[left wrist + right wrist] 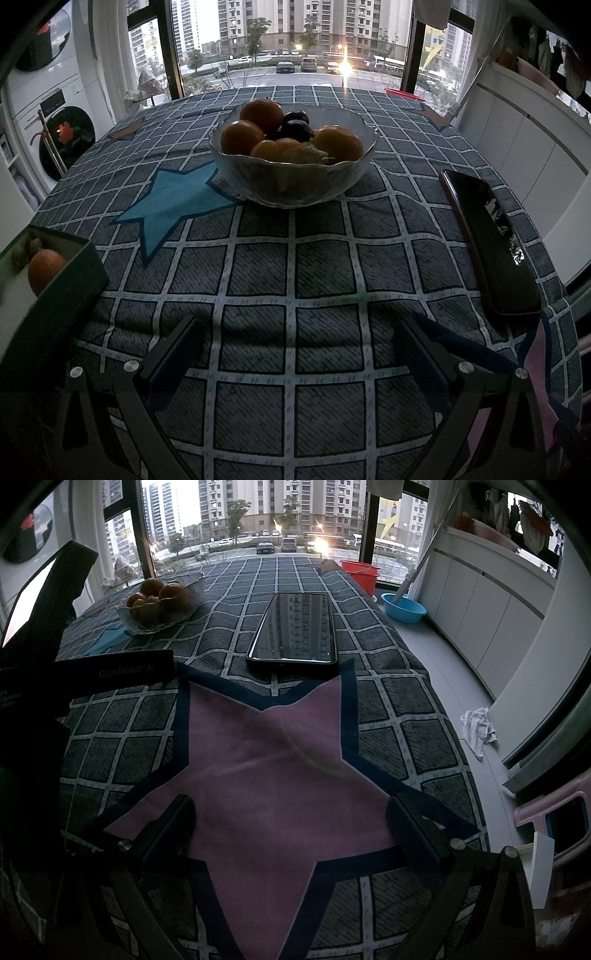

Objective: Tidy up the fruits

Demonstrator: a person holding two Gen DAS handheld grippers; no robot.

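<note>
I see both my left gripper (295,354) and right gripper (291,827) spread, empty, above the tabletop (325,258); fruit bowl (293,181) ahead.

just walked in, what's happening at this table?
Fruit sorting, nothing in hand at the moment. Both grippers are open and empty: the left gripper faces the glass bowl of oranges and dark fruit, the right gripper hovers over the pink star near the phone. A green box at left holds one orange.
</note>
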